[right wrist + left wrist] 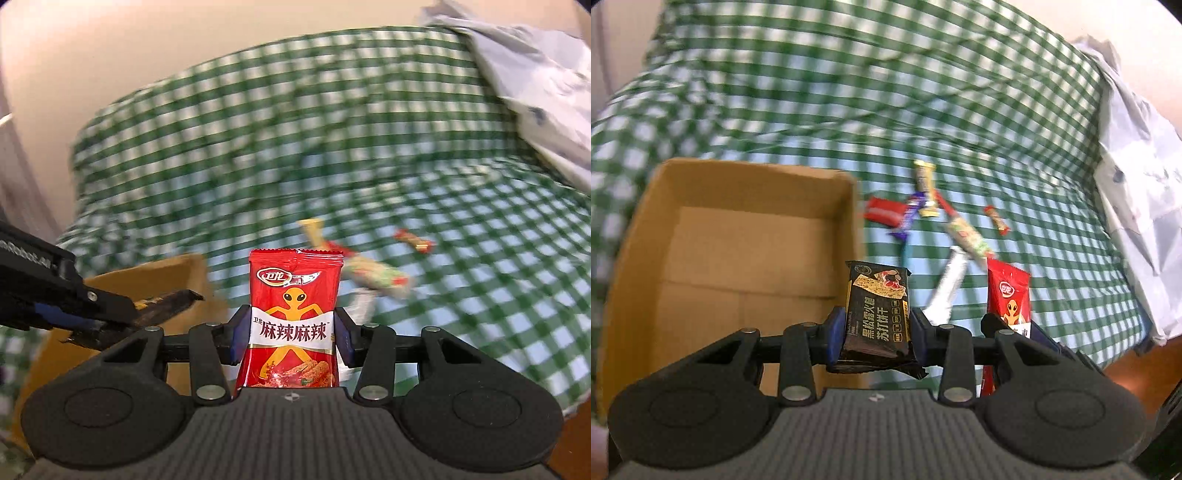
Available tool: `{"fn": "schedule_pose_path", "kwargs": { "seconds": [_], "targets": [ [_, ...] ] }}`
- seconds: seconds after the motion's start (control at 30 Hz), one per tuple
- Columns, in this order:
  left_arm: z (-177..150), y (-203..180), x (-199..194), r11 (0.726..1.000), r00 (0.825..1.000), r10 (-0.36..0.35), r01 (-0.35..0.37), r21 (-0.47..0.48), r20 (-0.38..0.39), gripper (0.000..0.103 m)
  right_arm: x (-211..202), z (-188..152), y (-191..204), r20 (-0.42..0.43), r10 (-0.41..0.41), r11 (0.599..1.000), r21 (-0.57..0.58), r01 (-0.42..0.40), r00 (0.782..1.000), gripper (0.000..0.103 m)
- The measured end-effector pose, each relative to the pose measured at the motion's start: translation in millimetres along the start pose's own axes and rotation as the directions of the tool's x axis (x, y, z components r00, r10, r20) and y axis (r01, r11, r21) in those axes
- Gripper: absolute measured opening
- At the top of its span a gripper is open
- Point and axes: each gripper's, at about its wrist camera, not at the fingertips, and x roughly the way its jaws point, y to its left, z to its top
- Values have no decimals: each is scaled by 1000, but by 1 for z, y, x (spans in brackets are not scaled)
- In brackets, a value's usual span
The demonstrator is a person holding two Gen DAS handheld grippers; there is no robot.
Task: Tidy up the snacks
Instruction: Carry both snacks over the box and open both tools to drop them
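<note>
checked cloth (849, 92) smeared by motion blur, far half worst. loose snack wrappers (925, 206) on it too blurred to read. cardboard box (746, 236) near left corner cut off behind gripper body. red packet (293, 321) bottom hidden under right gripper (291, 336) housing. pale bag (1137, 206) far right runs past picture edge.

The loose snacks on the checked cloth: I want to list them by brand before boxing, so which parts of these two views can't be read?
- Left wrist view: the loose wrappers are small and motion-blurred; no print legible.
- Left wrist view: the cardboard box has its near floor hidden by the left gripper holding the black cracker packet.
- Right wrist view: the red spicy packet in the right gripper covers the cloth behind it.
</note>
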Motion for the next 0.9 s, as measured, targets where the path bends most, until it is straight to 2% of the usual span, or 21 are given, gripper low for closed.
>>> {"fn": "schedule_pose_path", "kwargs": {
  "seconds": [0.13,0.27,0.47,0.9],
  "targets": [
    [-14,41,-20,999,1000,13,-12,-51,27,41,-2,-14,45,-48,47,998,-39,-49,998,49],
    [-23,78,-33,995,999,9,-4,-96,52,41,-8,-24,85,-81,49,992,-108,-57,996,49],
    [-33,113,-38,992,997,20,-11,-122,73,41,-6,-30,126,-117,45,984,-164,-64,992,49],
    [-36,148,-31,987,996,45,-33,-160,71,41,15,-39,165,-194,51,968,-232,-96,980,49]
  ]
}}
